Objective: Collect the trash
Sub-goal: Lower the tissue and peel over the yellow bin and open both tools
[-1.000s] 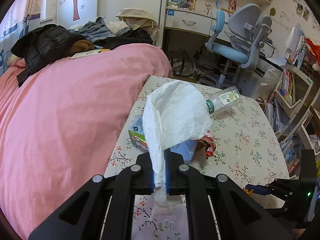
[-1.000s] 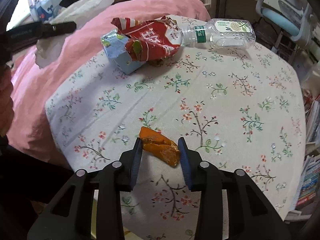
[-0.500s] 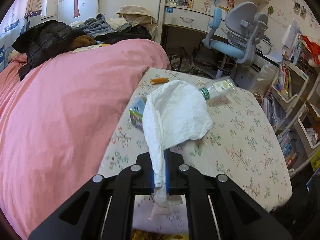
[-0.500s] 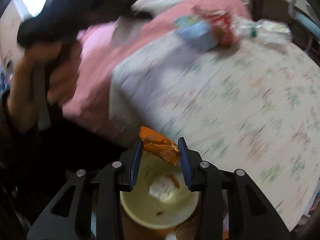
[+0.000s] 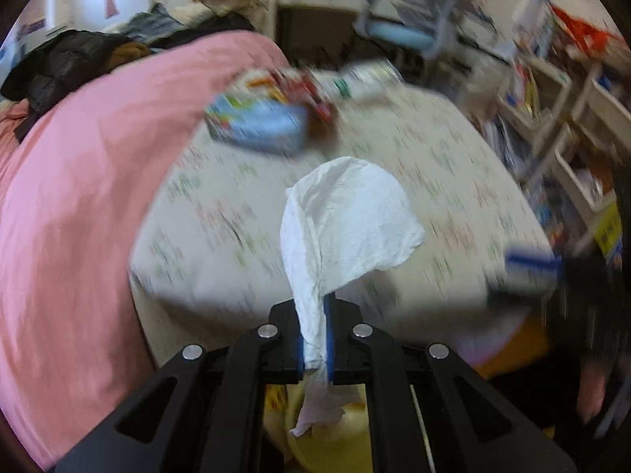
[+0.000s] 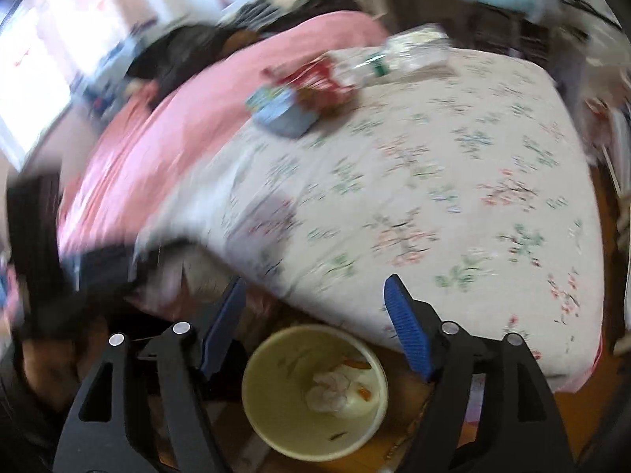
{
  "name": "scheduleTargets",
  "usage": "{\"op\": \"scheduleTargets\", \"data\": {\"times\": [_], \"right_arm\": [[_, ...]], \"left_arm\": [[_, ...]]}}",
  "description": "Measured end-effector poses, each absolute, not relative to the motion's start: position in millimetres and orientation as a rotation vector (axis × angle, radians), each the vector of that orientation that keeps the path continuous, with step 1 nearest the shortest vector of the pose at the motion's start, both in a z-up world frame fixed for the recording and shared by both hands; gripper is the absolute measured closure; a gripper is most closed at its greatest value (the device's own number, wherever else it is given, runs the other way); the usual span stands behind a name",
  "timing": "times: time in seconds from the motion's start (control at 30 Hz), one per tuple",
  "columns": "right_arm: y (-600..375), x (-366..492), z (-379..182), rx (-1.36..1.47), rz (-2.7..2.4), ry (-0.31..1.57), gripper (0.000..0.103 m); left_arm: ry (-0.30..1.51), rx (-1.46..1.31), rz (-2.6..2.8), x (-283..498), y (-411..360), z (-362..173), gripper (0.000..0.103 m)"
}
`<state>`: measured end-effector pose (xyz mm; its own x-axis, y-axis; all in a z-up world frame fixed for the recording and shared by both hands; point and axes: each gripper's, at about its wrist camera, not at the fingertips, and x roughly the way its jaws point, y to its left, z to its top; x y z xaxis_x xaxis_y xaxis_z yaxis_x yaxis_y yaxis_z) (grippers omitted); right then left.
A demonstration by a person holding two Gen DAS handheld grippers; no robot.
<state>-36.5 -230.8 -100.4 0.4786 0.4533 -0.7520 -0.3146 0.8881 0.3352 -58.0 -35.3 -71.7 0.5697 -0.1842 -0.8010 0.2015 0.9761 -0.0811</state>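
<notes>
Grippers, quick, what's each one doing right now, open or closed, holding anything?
Left gripper: closed on the white tissue.
Right gripper: open, empty, above the yellow bin.

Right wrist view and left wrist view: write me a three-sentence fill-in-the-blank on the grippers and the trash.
1. The left gripper is shut on a white ____.
2. The right gripper has its fingers ____, with nothing between them.
3. Below the right gripper stands a pale yellow bin, and the plastic bottle lies on the ____.

Missing words: tissue; open; table
</notes>
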Motion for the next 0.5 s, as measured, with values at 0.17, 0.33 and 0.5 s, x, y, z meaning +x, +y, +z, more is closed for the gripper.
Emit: {"op": "scheduleTargets", "data": {"times": [0.17,0.33,0.5], "right_arm": [[-249.2,-32.7,-96.6,0.207,0.428,0.945,0.033],[-253.4,-35.1,-98.3,0.203,0.415,0.935,0.031],[-260.5,-33.2,-103.3,0.223,0.374,0.928,0.027]], "left_arm": [[1.113,0.083,-0.346,-96.7,-59.0,-102.8,0.091],[1.081,0.299,-0.415,-121.0,-93.2,-107.2,0.04],[1.063,0.261,-0.388,-113.5,-87.6,-106.0,0.036]]}}
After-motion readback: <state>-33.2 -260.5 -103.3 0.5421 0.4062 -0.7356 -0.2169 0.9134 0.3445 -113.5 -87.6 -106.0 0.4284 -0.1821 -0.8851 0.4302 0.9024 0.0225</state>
